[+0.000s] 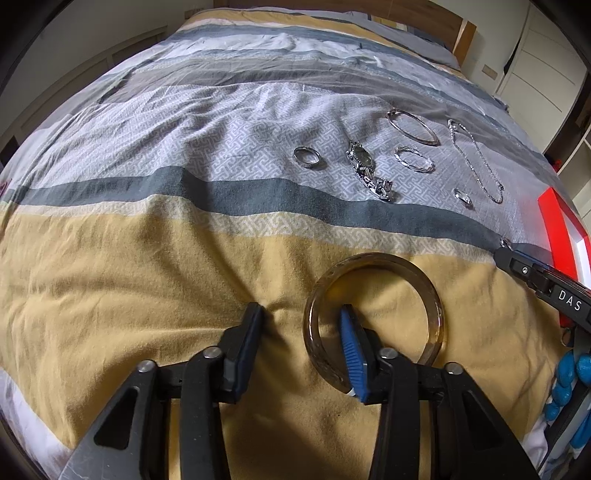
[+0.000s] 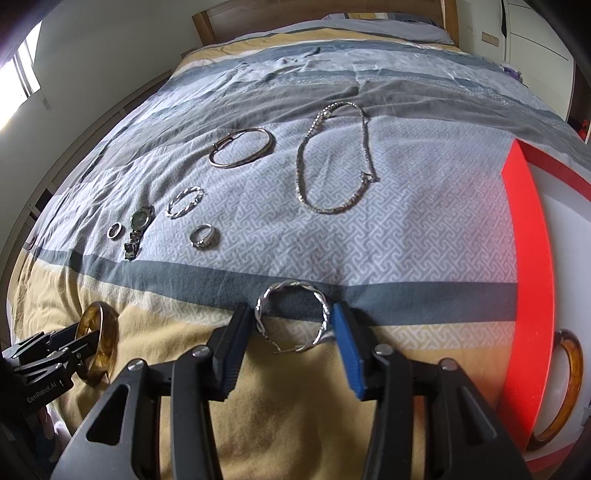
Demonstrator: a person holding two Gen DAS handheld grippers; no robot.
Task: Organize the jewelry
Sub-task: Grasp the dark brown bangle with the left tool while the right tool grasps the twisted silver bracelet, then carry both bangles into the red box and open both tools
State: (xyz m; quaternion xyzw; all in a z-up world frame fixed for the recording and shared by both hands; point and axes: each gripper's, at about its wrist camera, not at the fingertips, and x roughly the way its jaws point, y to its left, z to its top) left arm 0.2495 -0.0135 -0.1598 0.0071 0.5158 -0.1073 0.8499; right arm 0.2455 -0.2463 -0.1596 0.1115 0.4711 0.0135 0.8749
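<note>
An amber bangle [image 1: 373,317] lies on the yellow part of the bedspread. My left gripper [image 1: 301,314] is open, its right finger inside the bangle and its left finger outside it; both show in the right wrist view [image 2: 98,341]. My right gripper [image 2: 290,314] is open around a twisted silver hoop [image 2: 291,317], which lies between the fingers. Further back lie a silver ring [image 1: 306,157], a watch [image 1: 365,166], a twisted bracelet [image 1: 413,158], a thin bangle [image 1: 412,126], a chain necklace [image 2: 334,158] and a small ring [image 2: 204,236].
A red-rimmed white tray [image 2: 528,258] sits at the right, with a second amber bangle [image 2: 565,384] on it. The wooden headboard [image 2: 317,11] stands at the far end. White cabinets [image 1: 535,62] stand to the right of the bed.
</note>
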